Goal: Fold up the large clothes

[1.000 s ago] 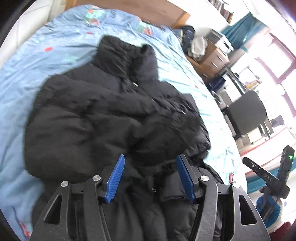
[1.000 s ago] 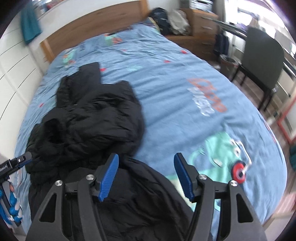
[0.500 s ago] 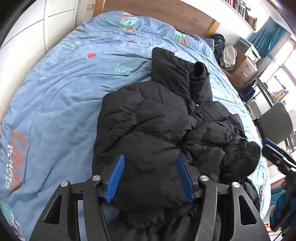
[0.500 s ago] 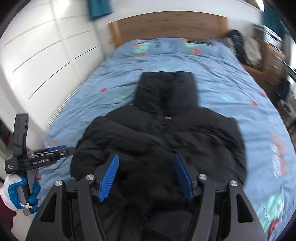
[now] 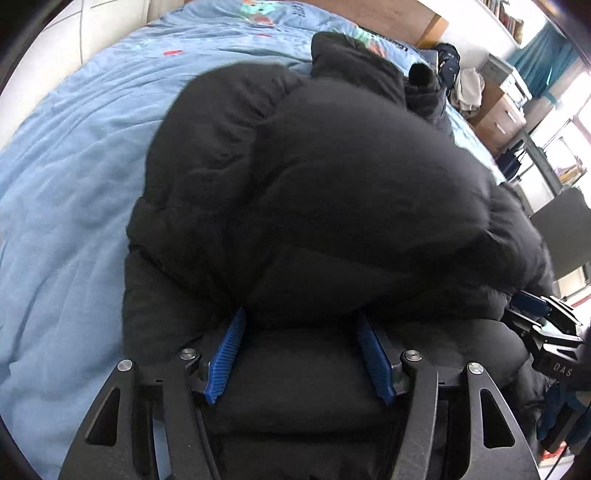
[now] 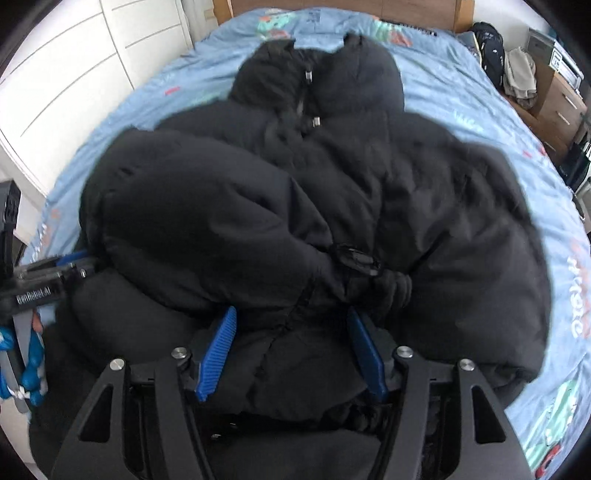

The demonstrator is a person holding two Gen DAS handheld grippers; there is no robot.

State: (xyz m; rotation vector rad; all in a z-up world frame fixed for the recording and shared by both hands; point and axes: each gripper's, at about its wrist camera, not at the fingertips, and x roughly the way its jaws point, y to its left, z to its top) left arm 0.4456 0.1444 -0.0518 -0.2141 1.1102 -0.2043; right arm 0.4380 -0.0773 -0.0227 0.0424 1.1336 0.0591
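Note:
A black puffer jacket (image 5: 325,192) lies on the blue bed, hood toward the headboard; in the right wrist view (image 6: 295,206) its sleeves are folded over the body and the zipper runs down the middle. My left gripper (image 5: 303,347) is open, its blue pads (image 5: 225,354) pushed against the jacket's near left hem, with fabric bulging between them. My right gripper (image 6: 291,343) is open too, at the near hem by the zipper, with fabric between its pads (image 6: 218,350). Each gripper shows at the edge of the other's view: the right one (image 5: 543,332), the left one (image 6: 48,280).
The blue patterned duvet (image 5: 66,177) covers the bed around the jacket. A wooden headboard (image 6: 332,7) is at the far end, white wardrobe doors (image 6: 74,74) on the left, a wooden dresser (image 6: 561,107) with bags and clothes on the right, a dark chair (image 5: 565,229) beside the bed.
Both grippers have swung round and dropped low onto the jacket's near hem. The jacket now fills both views; the grippers stayed open throughout.

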